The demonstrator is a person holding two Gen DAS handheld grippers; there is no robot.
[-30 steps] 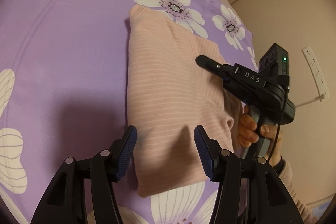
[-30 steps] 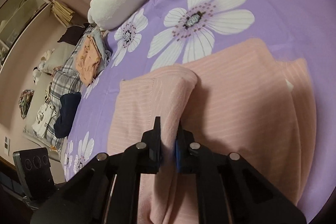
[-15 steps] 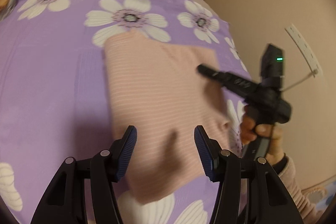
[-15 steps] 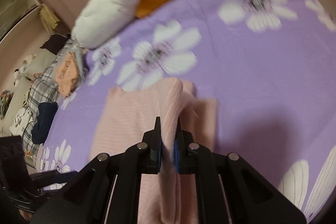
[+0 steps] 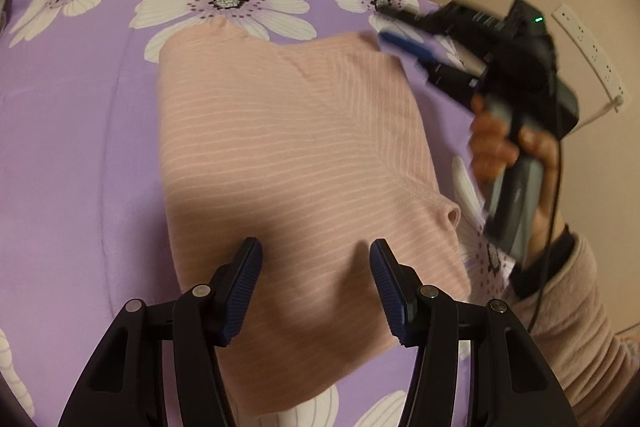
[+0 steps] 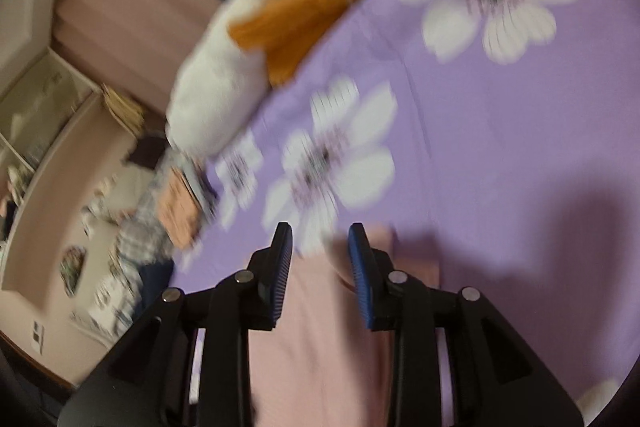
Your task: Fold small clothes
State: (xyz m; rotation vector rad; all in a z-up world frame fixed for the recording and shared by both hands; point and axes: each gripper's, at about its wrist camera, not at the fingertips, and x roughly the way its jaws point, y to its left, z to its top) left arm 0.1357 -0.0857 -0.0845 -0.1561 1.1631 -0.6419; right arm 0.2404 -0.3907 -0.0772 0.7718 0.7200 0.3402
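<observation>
A pink striped garment (image 5: 288,155) lies folded flat on the purple flowered bedsheet (image 5: 80,131). My left gripper (image 5: 316,267) is open and empty, hovering over the garment's near part. My right gripper (image 6: 320,247) is open and empty above the garment's far edge (image 6: 320,339); in the left wrist view it (image 5: 390,25) is held by a hand at the garment's far right corner, clear of the cloth.
A white and orange plush toy (image 6: 248,67) lies at the head of the bed. A heap of other clothes (image 6: 160,219) sits at the bed's left side. A wall with a power strip (image 5: 588,51) is to the right.
My right gripper has opened and let go of the garment's folded part, which now lies flat. It has lifted and moved toward the far edge. My left gripper stays open.
</observation>
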